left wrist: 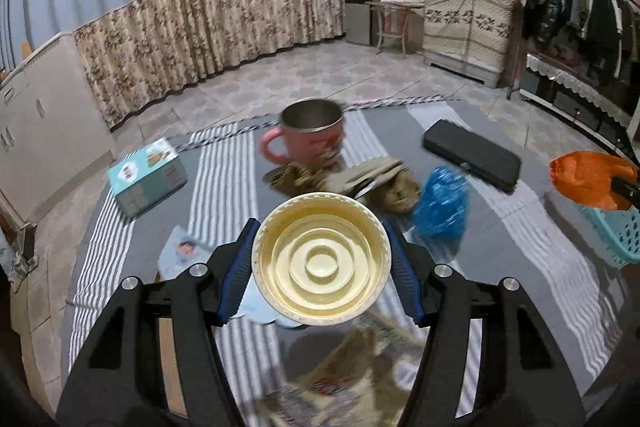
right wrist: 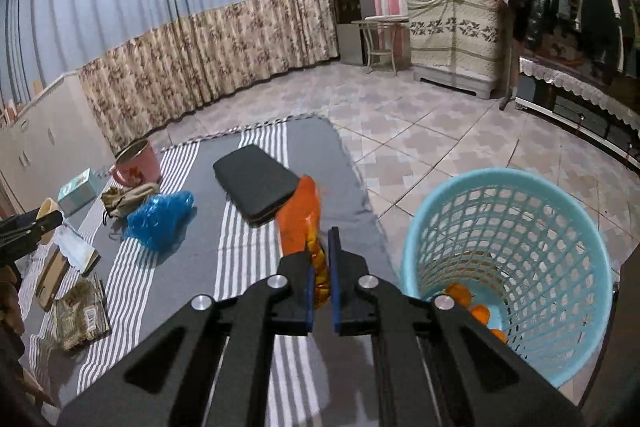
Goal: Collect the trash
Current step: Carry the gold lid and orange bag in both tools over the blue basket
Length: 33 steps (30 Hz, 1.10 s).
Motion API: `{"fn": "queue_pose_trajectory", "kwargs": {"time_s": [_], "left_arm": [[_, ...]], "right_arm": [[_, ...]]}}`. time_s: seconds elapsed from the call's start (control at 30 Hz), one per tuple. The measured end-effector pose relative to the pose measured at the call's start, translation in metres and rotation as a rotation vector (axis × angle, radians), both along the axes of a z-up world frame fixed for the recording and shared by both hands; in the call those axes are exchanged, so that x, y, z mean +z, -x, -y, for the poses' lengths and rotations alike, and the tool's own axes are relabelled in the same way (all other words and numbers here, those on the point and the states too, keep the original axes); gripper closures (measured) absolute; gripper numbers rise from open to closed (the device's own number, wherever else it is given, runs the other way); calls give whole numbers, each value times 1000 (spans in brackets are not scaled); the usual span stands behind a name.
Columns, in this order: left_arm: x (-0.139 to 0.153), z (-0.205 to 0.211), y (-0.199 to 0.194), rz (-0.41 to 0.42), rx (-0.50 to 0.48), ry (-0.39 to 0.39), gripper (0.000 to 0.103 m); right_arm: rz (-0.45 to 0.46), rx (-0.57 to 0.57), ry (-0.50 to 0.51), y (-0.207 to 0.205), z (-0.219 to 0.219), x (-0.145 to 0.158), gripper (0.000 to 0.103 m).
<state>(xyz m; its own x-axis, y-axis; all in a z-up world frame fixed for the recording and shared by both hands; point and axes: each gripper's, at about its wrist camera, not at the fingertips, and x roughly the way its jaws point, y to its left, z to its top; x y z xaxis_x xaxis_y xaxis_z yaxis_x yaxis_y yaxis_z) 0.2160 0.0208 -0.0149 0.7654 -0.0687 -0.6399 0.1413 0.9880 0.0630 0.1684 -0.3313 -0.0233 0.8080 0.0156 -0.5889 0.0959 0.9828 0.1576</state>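
Right wrist view: our right tool (right wrist: 323, 267) pinches the orange plastic bag (right wrist: 301, 217) beside the basket (right wrist: 432, 211), ready for dropping; our left tool (left wrist: 320, 251) clamps a cream cup (left wrist: 321, 259) for binning.

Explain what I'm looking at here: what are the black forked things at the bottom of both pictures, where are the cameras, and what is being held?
No robot: a person carries one two-finger tool per hand, each with a fisheye camera looking along its fingers. The left hand-held gripper clamps a round cream plastic cup, seen bottom-on. The right hand-held gripper is shut on a crumpled orange plastic bag, beside a light blue plastic lattice basket. On the grey striped mat lie a pink metal-lined mug, a flat black case, a crumpled blue plastic bag and a small teal cardboard box.
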Motion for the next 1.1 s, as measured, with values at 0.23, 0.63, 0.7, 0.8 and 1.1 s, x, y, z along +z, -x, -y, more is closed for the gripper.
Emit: {"fn": "queue_pose_trajectory", "kwargs": {"time_s": [0.23,0.63,0.7,0.8,1.1], "left_arm": [[10,43,-1,21,-66,27,43],[21,160,1,62,-244,36,43],[19,176,2,62,-265,43,43],[15,206,2,61,-310,55,43],[-8,300,14,55,-473,83,43]], "right_arm": [[33,-66,-11,18,30,7,97],[53,-275,15,53,110,10,97],[55,-301,13,59,122,9,97],[60,-338,22,66,138,9,97],[45,-405,-13,75,176,-4,97]]}}
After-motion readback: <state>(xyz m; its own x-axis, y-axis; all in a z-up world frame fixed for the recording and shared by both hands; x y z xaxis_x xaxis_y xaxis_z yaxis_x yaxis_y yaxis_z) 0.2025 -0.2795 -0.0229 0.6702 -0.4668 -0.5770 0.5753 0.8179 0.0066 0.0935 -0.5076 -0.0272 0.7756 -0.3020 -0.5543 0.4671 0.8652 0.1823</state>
